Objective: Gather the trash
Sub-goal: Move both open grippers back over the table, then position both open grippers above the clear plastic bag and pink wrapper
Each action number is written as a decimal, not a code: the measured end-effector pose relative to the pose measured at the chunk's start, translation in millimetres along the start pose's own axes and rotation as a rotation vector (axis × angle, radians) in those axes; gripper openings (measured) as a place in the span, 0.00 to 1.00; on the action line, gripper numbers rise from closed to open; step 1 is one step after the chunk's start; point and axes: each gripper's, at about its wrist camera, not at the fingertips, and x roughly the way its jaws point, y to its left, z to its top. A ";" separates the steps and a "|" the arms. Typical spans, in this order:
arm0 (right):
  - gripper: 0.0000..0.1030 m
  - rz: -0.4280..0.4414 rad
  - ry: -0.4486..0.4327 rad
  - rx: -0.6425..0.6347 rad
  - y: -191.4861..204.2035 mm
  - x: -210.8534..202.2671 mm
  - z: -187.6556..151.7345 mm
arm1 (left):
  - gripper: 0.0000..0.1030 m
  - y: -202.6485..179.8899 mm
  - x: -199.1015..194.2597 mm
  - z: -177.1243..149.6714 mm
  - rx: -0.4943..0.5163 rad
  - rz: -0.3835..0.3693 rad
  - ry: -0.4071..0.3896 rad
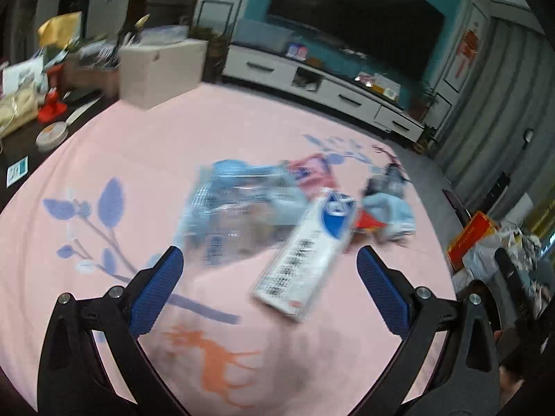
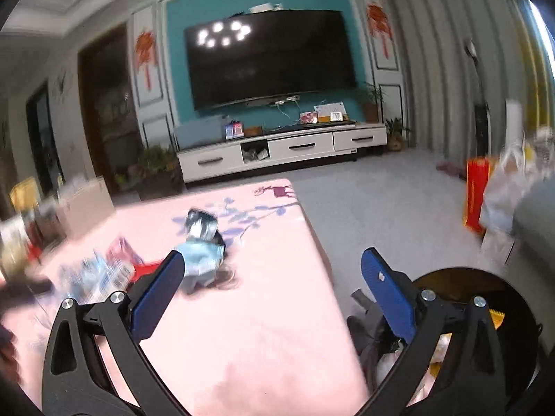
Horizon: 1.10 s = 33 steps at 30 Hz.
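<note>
A pile of trash lies on the pink tablecloth [image 1: 138,145]. In the left wrist view it holds a white-and-blue printed box [image 1: 305,253], a clear crumpled plastic package [image 1: 236,215], a pink wrapper [image 1: 312,170], a light blue crumpled mask [image 1: 392,213] and a dark wrapper [image 1: 388,180]. My left gripper [image 1: 270,263] is open just short of the box and holds nothing. My right gripper [image 2: 274,267] is open and empty over the table's right edge. The blue mask [image 2: 203,258] and a dark wrapper [image 2: 201,225] lie beside its left finger. A black trash bin [image 2: 461,280] stands below it.
A cardboard box [image 1: 159,69] and clutter stand at the table's far left. A TV cabinet [image 2: 281,152] lines the far wall. A red box [image 2: 475,190] and plastic bags [image 2: 510,187] sit at the right. The table ends at its right edge [image 2: 319,239] over grey floor.
</note>
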 end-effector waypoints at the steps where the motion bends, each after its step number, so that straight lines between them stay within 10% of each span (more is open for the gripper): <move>1: 0.97 0.013 0.007 0.000 2.9 2.3 -1.7 | 0.97 9.1 -1.8 3.0 -0.010 0.001 -0.003; 33: 0.97 0.031 0.038 -0.086 41.7 5.0 -23.3 | 0.97 26.7 14.5 0.4 -0.050 0.009 0.048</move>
